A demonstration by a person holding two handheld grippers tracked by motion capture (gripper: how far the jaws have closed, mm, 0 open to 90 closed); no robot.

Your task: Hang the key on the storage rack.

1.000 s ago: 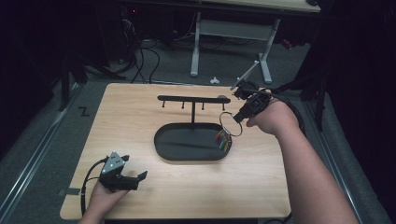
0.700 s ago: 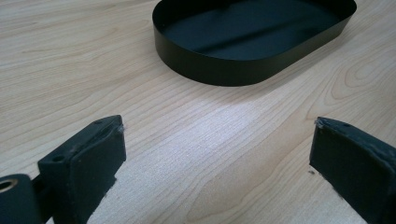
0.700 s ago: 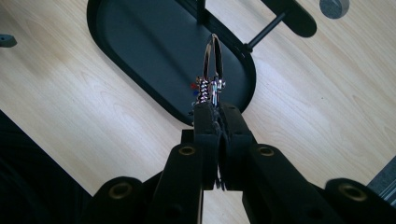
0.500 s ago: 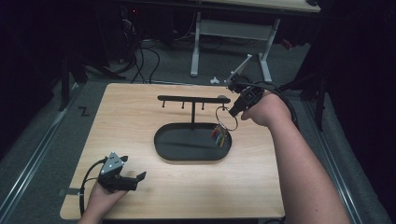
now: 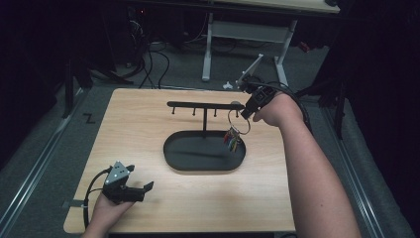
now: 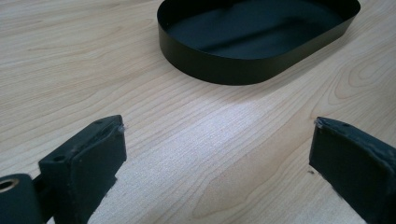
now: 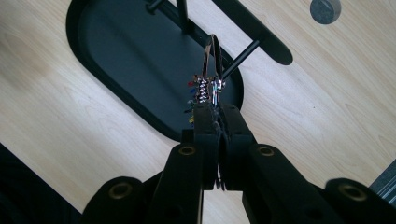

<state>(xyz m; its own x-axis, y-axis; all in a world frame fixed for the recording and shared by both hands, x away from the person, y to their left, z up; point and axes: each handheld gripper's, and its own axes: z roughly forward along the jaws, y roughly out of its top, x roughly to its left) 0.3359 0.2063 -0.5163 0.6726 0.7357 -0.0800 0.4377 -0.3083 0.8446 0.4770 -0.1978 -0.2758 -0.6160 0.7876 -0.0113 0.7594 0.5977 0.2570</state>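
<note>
Right hand-held gripper point(image 5: 249, 110) is above the bench point(image 5: 148, 124), towards its far right corner, jaws pressed together and pinching the key ring point(image 5: 238, 120). The ring hangs just beside the right end of the rack point(image 5: 203, 105), close to the end peg; whether it touches the peg cannot be told. Coloured tags point(image 5: 233, 139) dangle from the ring over the right end of the tray point(image 5: 171, 148). In the right gripper view the ring point(image 7: 212, 60) stands upright above the closed jaws. Left hand-held gripper point(image 5: 141, 189) rests near the bench's near left corner, jaws spread, nothing between them, pointing towards the tray point(image 6: 243, 70).
</note>
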